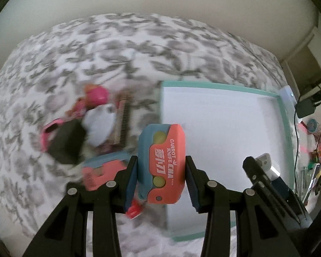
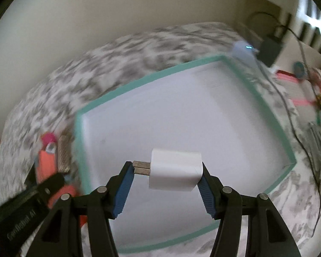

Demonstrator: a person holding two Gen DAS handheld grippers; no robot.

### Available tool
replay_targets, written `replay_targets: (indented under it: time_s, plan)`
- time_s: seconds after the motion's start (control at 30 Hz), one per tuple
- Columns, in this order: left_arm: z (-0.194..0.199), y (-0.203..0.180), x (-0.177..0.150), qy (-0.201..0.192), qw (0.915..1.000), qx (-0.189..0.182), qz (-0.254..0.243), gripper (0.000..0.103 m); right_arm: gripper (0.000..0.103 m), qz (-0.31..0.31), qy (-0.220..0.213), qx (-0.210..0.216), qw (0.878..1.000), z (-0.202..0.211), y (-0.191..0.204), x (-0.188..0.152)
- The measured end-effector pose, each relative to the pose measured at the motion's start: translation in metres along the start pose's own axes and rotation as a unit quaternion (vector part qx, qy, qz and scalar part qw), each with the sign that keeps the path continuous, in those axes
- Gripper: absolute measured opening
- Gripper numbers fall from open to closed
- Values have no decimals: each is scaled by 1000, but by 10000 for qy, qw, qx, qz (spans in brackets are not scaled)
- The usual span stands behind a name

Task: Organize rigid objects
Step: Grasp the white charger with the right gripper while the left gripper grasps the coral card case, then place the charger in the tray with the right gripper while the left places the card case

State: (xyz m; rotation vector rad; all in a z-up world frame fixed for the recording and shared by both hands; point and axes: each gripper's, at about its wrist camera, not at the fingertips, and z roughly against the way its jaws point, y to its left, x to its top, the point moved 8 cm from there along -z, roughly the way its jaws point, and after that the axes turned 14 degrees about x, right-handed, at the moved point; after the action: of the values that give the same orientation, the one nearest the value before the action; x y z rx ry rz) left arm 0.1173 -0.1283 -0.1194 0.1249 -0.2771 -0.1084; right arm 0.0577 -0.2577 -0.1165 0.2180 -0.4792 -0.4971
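Carrot knife toy (image 1: 161, 162) sits clamped between the left tongs (image 1: 161, 171), coral and blue-grey, its long axis running up and down in the left wrist view, printed side facing the camera. It hangs right over the near-left edge of the white tray (image 1: 224, 115) with the teal rim. And on the other side, the right tongs (image 2: 164, 177) grip a white charger plug (image 2: 175, 172) end to end: one blue pad presses the metal prongs, the other the rounded back, so the plug lies crosswise, prongs pointing left in the right wrist view, above the tray's bare white floor.

Now, what's hard to read: the pile of things (image 1: 85, 124) left of the tray is badly smeared by motion blur. There's something pink, something white and rounded, something black, a long ribbed strip, but none of it can be named with confidence. A second coral and blue piece (image 1: 102, 169) lies partly hidden behind the left tongs' arm, and a small red bit (image 1: 134, 208) peeks out below the knife toy. The patterned bedspread (image 1: 117, 49) is streaked too. Clutter and cables (image 1: 310, 132) at the far right are too small to sort out.

Both pairs of tongs point steeply down at the bed. The right tongs' black frame (image 1: 267, 184) intrudes at the left view's lower right, over the tray; the hands themselves are out of frame.
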Motion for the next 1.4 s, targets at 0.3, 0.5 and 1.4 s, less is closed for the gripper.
replay_targets:
  time_s: [0.3, 0.5, 1.4]
  plan:
    - [-18, -49, 23, -243, 9993, -197, -181, 44, 62, -516, -544, -509, 9959, 2, -56, 29]
    - [-30, -67, 27, -374, 9980, -247, -455, 44, 62, -315, -853, -659, 9937, 4, -60, 44]
    - [-16, -27, 30, -393, 9982, -432, 163, 84, 75, 30, -438, -871, 9952, -11, -59, 37]
